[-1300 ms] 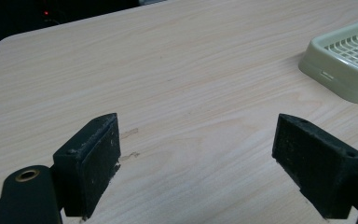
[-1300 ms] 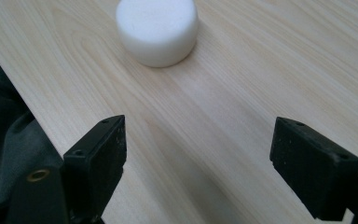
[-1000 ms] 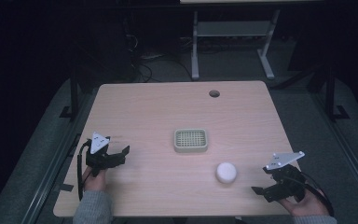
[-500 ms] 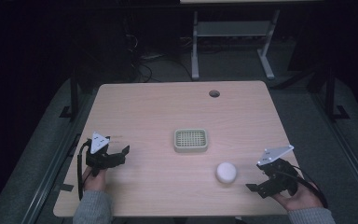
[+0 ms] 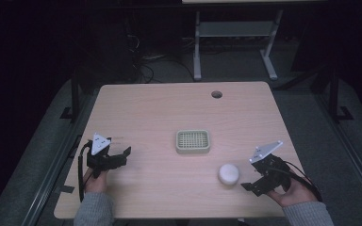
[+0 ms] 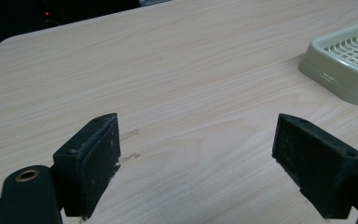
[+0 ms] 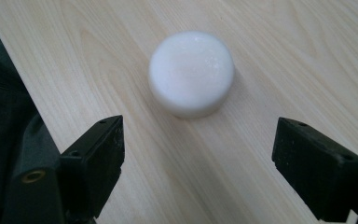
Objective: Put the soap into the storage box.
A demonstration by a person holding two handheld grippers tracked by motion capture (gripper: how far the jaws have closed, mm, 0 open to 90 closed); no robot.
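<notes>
Dark surroundings frame our pale wooden desk (image 5: 151, 113). We hold the right hand-held gripper (image 5: 253, 178) with jaws wide, just beside the white puck (image 5: 228, 173), which lies straight ahead of it. Our left hand-held gripper (image 5: 121, 157), also wide, rests well apart, near the green tray (image 5: 193, 141).

Text on the pale wood-grain table (image 5: 160, 117): none can be read.
Text on the pale green slotted plastic tray (image 5: 193, 141): none; its side wall shows a small raised mark in the left gripper view (too faint to read).
Text on the white round puck-shaped block (image 7: 191, 72): none, its top is plain.
Text on the black jaws of either gripper: none.
Signs, brands or numbers elsewhere: none legible; the background is dark.
</notes>
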